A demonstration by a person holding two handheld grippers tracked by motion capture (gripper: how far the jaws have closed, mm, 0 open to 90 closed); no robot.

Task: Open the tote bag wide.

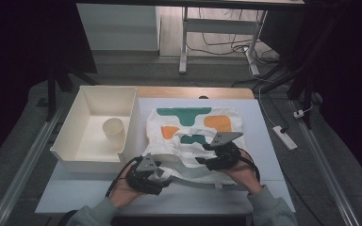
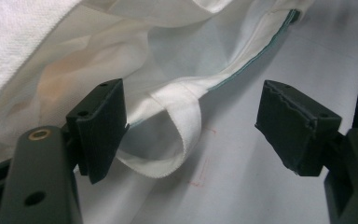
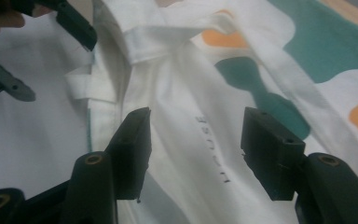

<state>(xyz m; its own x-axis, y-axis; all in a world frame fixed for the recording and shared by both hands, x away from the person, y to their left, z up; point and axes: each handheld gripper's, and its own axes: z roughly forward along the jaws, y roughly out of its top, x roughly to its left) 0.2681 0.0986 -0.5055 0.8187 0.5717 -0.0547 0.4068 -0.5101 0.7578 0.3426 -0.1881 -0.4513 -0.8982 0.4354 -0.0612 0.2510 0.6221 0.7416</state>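
1. A cream plastic bin (image 1: 82,120) stands on the table (image 1: 264,141), just left of the white tote bag (image 1: 193,136). Inside the bin one cream cup (image 1: 114,133) stands upright, near the wall that faces the bag. Nothing else is visible in the bin.
2. The tote bag lies flat on the table, right of the bin, with teal and orange shapes printed on it. Its mouth is turned toward the person.
3. The left gripper (image 1: 156,175) is at the corner of the bag nearest the bin's front. Its jaws stand wide apart and hold nothing. In the left gripper view a folded white strap loop (image 2: 179,135) lies between the jaws, just beside one jaw.
4. The right gripper (image 1: 206,153) is over the bag's near half, farther from the bin. In the right gripper view (image 3: 193,140) its jaws are spread, with bag cloth under them and nothing pinched.
5. The small dark print on the bag (image 3: 212,147) is too blurred to read. I cannot tell whether the right jaws touch the cloth. The inside of the bag is hidden by its folds.
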